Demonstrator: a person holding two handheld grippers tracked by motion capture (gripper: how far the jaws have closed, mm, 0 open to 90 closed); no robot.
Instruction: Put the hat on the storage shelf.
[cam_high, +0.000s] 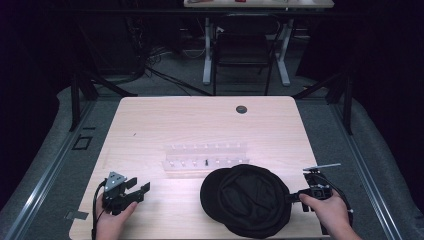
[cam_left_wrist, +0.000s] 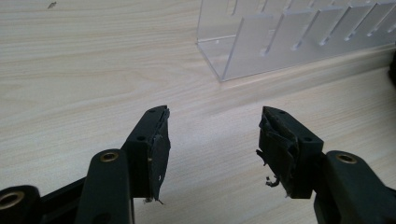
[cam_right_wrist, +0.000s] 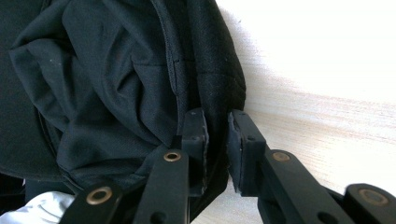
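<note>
Lying beside black hat (cam_high: 247, 200), clear slotted rack (cam_high: 205, 157), wooden table (cam_high: 150, 120)

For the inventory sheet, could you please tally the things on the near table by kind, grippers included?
Black hat: 1
Clear slotted rack: 1
Gripper, left and right: 2
Total: 4

Clear rack (cam_high: 205, 159) behind black cap (cam_high: 247, 205).
</note>
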